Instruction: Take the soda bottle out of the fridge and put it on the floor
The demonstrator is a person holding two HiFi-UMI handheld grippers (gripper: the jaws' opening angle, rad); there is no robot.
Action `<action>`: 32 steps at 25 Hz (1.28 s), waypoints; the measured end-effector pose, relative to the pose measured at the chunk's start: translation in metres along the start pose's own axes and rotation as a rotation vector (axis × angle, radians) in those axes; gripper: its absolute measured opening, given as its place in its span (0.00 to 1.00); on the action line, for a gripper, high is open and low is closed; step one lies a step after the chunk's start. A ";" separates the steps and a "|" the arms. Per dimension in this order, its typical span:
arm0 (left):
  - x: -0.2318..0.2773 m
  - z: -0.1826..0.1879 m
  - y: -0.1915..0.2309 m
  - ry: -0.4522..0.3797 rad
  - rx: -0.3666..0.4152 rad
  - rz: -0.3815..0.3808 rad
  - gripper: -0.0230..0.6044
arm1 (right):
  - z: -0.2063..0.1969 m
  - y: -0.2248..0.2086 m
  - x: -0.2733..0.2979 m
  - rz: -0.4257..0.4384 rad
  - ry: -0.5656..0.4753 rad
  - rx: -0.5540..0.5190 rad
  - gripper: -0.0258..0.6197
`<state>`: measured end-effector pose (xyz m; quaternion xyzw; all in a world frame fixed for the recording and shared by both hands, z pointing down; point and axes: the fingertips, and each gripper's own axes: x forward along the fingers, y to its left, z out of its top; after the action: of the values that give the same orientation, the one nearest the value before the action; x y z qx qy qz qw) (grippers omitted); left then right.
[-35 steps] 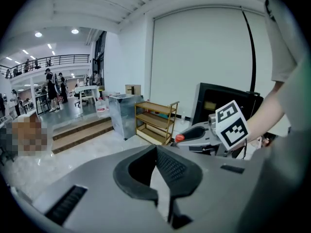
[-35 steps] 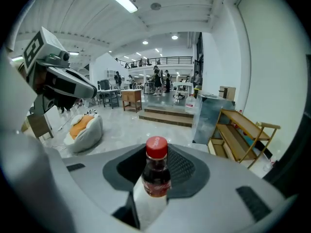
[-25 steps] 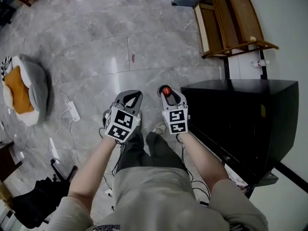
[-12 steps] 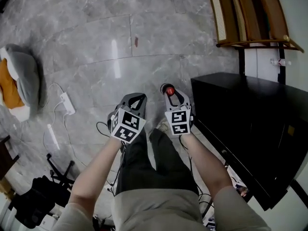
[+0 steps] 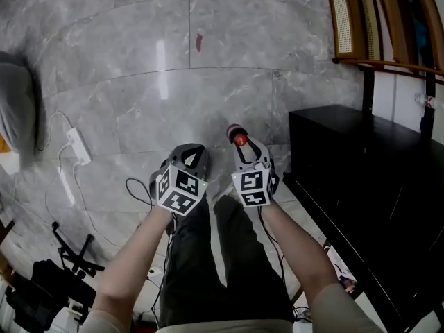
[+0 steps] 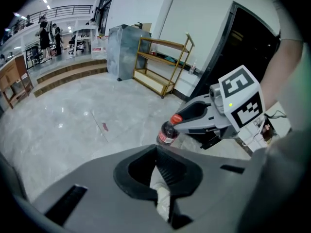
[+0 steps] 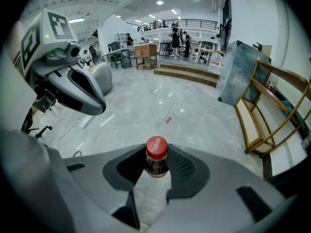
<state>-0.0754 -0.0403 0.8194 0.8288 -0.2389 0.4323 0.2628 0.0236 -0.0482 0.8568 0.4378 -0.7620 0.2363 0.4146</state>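
A dark soda bottle (image 5: 239, 139) with a red cap hangs by its neck in my right gripper (image 5: 243, 146), held over the grey marble floor (image 5: 208, 96) just left of the black fridge (image 5: 368, 186). In the right gripper view the jaws close round the bottle's neck (image 7: 156, 165) under the cap. My left gripper (image 5: 194, 150) hovers beside it on the left, shut and holding nothing. The left gripper view shows the bottle (image 6: 168, 133) in the right gripper (image 6: 192, 116), above the floor.
A wooden shelf (image 5: 374, 26) stands beyond the fridge at the upper right. A white power strip with its cable (image 5: 75, 144) and a grey cushion (image 5: 14, 109) lie at the left. A black stand (image 5: 55, 283) is at the lower left. The person's legs (image 5: 222, 255) are below the grippers.
The head view has swung over the floor: fridge and shelf slid toward the right edge and both grippers sit lower in the frame. The right gripper's hold on the bottle is unchanged.
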 end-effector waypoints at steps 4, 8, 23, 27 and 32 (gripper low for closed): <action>0.043 -0.042 0.007 0.030 -0.008 -0.012 0.04 | -0.034 0.015 0.044 0.025 0.026 -0.018 0.21; 0.078 -0.079 0.016 0.054 -0.040 -0.020 0.04 | -0.069 0.028 0.085 0.031 0.072 0.002 0.21; 0.136 -0.137 0.015 0.108 -0.100 -0.044 0.04 | -0.169 0.059 0.163 0.049 0.261 -0.020 0.22; 0.140 -0.131 0.011 0.104 -0.085 -0.053 0.04 | -0.189 0.059 0.165 0.068 0.316 -0.012 0.22; 0.144 -0.127 0.010 0.104 -0.077 -0.054 0.04 | -0.188 0.062 0.164 0.087 0.312 0.003 0.20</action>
<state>-0.0829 0.0096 1.0052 0.8006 -0.2188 0.4582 0.3183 0.0049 0.0420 1.0976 0.3631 -0.7063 0.3200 0.5167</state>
